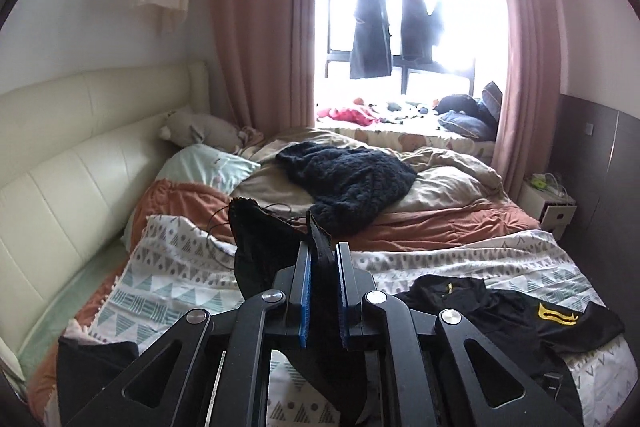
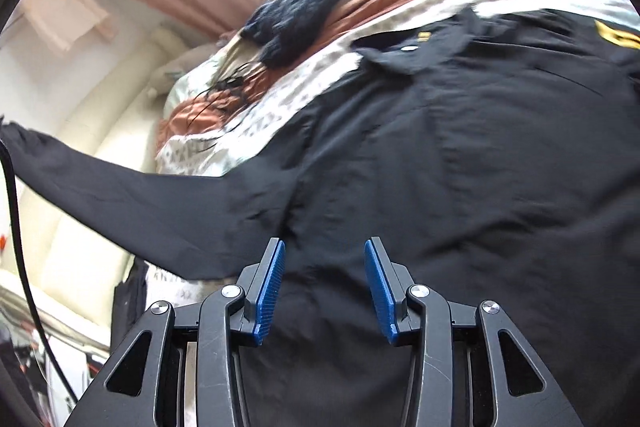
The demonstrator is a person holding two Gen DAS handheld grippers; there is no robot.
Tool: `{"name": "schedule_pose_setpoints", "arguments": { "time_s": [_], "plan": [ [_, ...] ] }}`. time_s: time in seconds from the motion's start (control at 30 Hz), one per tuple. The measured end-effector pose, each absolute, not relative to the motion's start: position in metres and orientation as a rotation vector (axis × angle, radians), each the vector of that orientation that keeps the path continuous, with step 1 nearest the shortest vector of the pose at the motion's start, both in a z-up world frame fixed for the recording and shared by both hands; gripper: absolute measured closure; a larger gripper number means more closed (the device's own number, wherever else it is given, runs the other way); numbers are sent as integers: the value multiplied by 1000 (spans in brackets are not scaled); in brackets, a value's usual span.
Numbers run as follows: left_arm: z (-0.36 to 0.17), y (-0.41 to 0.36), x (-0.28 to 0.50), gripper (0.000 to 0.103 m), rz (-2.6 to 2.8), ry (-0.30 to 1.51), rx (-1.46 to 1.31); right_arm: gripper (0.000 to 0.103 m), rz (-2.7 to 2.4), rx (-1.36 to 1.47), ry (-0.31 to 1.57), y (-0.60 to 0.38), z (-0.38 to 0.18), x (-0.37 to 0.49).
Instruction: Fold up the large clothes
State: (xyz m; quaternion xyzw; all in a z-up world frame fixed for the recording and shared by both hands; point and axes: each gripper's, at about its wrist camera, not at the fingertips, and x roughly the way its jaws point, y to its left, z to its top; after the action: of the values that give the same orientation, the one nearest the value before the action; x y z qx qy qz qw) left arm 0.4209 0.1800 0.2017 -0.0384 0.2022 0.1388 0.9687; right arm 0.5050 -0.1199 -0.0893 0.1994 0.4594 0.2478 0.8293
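The black shirt [image 2: 460, 147] is thin matt woven cloth, finely creased, and the left gripper [image 1: 324, 259] and right gripper [image 2: 324, 267] are matt black plastic with ribbed blue pads [image 2: 272, 291] and shiny metal pivot pins. At 12 o'clock from the left gripper lies a dark sweater [image 1: 352, 183] of chunky, rough knit. At 9 o'clock the cream headboard [image 1: 80, 155] looks like smooth, faintly glossy leather, above a soft printed cotton blanket [image 1: 168, 279].

No words, numbers or brand names can be read anywhere. The black shirt [image 1: 516, 311] carries only a yellow emblem [image 1: 558, 315], a curved shape without letters
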Motion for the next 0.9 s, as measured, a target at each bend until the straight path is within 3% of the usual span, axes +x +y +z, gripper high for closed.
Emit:
{"name": "schedule_pose_setpoints", "arguments": {
  "time_s": [0.57,0.9],
  "plan": [
    [190,-37,542,94,-8,446,61,61,388,571,903,-280,-70,520],
    [81,-135,608,94,-128,597,47,61,201,680,932,-375,-95,521]
  ]
}}
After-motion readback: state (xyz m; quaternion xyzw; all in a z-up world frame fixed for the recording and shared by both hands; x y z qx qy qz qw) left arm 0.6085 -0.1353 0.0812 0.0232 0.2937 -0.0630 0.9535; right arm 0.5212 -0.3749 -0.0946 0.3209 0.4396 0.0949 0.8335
